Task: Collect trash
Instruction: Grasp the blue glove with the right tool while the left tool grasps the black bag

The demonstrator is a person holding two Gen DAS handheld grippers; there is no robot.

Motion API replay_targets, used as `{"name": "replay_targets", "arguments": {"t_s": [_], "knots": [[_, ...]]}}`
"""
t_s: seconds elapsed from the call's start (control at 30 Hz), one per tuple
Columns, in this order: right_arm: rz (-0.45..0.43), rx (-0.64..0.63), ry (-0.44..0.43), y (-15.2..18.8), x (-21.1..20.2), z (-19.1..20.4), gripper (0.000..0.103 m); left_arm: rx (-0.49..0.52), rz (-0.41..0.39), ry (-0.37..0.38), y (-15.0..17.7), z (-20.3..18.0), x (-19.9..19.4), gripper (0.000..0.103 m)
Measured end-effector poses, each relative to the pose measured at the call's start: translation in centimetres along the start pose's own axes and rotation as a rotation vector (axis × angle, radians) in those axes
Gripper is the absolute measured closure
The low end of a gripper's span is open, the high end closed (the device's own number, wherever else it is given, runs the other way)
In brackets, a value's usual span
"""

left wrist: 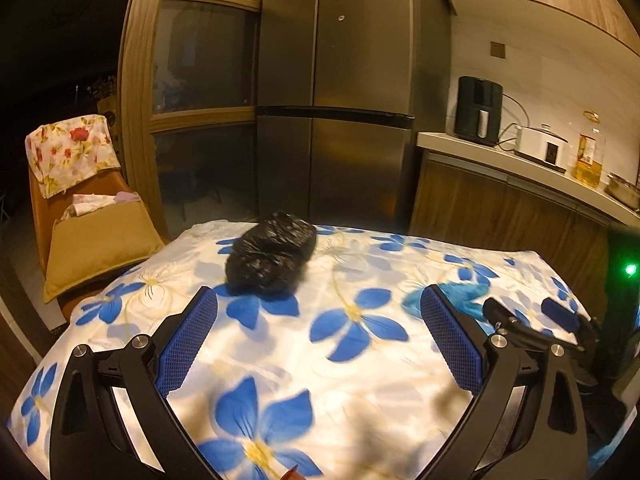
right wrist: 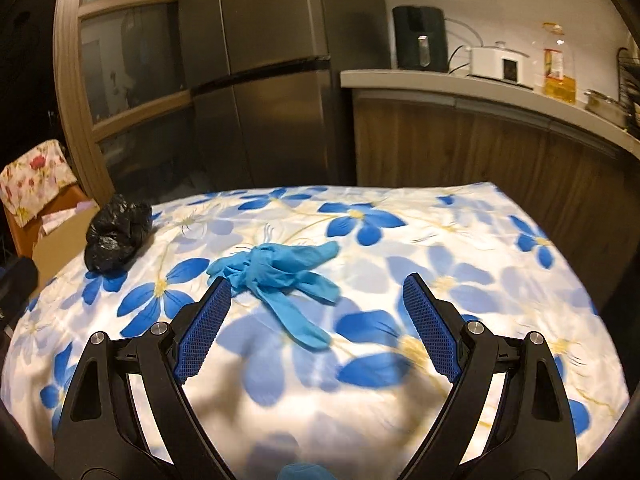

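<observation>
Blurry crumpled blue rubber gloves sit right of the black plastic trash bag on blue-flowered tablecloth; left gripper & right gripper both spread wide, empty.

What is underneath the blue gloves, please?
The gloves lie on the flowered cloth. The cloth covers whatever is beneath it, so the surface below cannot be seen.
</observation>
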State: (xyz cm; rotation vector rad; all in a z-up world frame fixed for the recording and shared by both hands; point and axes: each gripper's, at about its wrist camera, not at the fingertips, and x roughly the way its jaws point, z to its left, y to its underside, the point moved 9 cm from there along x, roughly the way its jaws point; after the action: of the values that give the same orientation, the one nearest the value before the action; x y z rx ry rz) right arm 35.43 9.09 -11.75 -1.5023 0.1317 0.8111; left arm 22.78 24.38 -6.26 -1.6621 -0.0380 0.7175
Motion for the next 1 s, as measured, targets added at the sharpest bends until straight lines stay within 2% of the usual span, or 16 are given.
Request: {"name": "replay_targets", "arguments": {"t_s": [0.17, 0.37, 0.47, 0.5, 0.53, 0.57, 0.83, 0.93, 1.0], "knots": [[0.073, 0.004, -0.015, 0.1, 3.2, 1.1, 0.019, -0.024, 0.007, 0.0, -1.1, 1.7, 2.4, 0.006], [0.148, -0.021, -0.023, 0.8, 5.6, 2.0, 0.046, -0.073, 0.009, -0.003, -2.2, 3.8, 5.2, 0.006], [0.166, -0.057, -0.043, 1.2, 6.2, 2.8, 0.072, -0.079, 0.024, -0.01, -2.3, 4.2, 6.9, 0.006], [0.169, -0.067, -0.051, 1.3, 6.2, 3.1, 0.087, -0.081, 0.028, -0.014, -2.2, 4.3, 7.4, 0.006], [0.169, -0.078, -0.063, 1.4, 6.2, 3.4, 0.097, -0.081, 0.031, -0.016, -2.2, 4.4, 7.9, 0.006], [0.16, -0.082, -0.071, 1.4, 6.0, 3.5, 0.1, -0.079, 0.037, -0.016, -2.1, 4.4, 8.3, 0.006], [0.051, -0.037, -0.109, -0.1, 3.1, 2.8, 0.103, -0.092, 0.101, -0.001, -1.8, 4.9, 11.8, 0.006], [0.037, -0.027, -0.115, 0.0, 2.4, 2.5, 0.103, -0.1, 0.127, -0.001, -1.5, 4.9, 12.9, 0.015], [0.027, -0.022, -0.116, -0.1, 2.1, 2.3, 0.103, -0.098, 0.153, 0.006, -1.1, 4.8, 13.5, 0.028]]}}
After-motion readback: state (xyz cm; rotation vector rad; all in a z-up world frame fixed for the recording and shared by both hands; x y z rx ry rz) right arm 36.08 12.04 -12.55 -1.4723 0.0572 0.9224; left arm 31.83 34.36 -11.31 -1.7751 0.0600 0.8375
